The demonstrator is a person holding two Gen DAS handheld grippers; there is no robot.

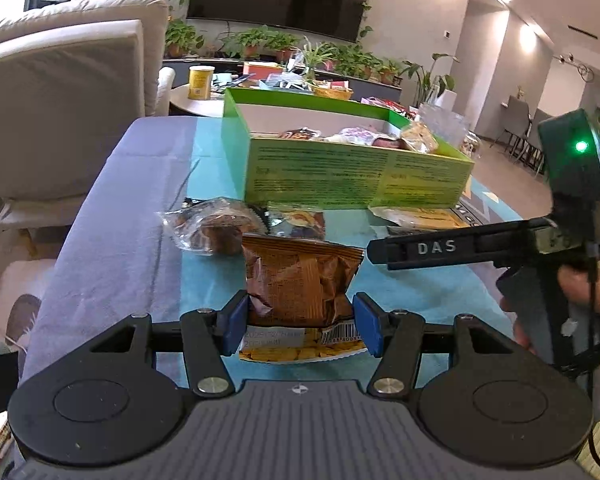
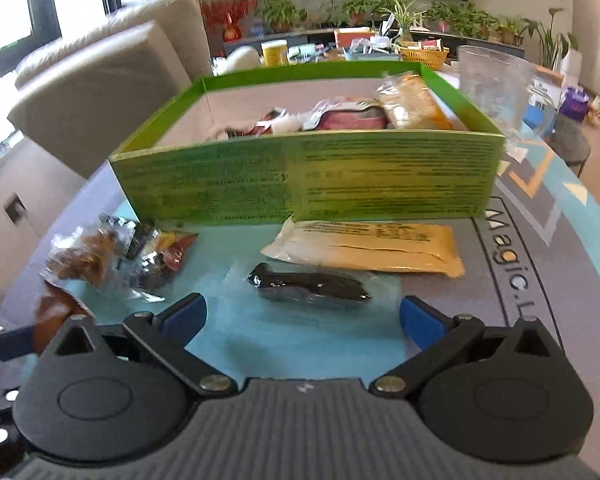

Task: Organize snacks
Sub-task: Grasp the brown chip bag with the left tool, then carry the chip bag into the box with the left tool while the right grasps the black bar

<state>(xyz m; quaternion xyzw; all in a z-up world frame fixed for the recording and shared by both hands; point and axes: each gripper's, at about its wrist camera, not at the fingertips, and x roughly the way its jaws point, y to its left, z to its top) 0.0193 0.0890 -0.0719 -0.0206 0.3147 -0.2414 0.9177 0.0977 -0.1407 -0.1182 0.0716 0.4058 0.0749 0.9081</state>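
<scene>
My left gripper point(image 1: 300, 326) is shut on a brown cracker packet point(image 1: 300, 280), its blue pads pressing the packet's sides just above the table. Beyond it lie a clear-wrapped muffin point(image 1: 210, 226) and a dark snack bag point(image 1: 300, 220). The green box point(image 1: 356, 174) behind them holds several snacks. My right gripper point(image 2: 302, 320) is open and empty, hovering just short of a black wrapped snack point(image 2: 310, 284). A long yellow packet point(image 2: 370, 248) lies against the green box point(image 2: 300, 176). The right gripper also shows in the left wrist view point(image 1: 384, 250).
A teal and grey mat point(image 1: 148, 208) covers the table. A clear plastic cup point(image 2: 496, 88) stands right of the box. A beige sofa point(image 1: 60, 100) is at the left. A side table with a yellow can point(image 1: 200, 82) and plants lies behind.
</scene>
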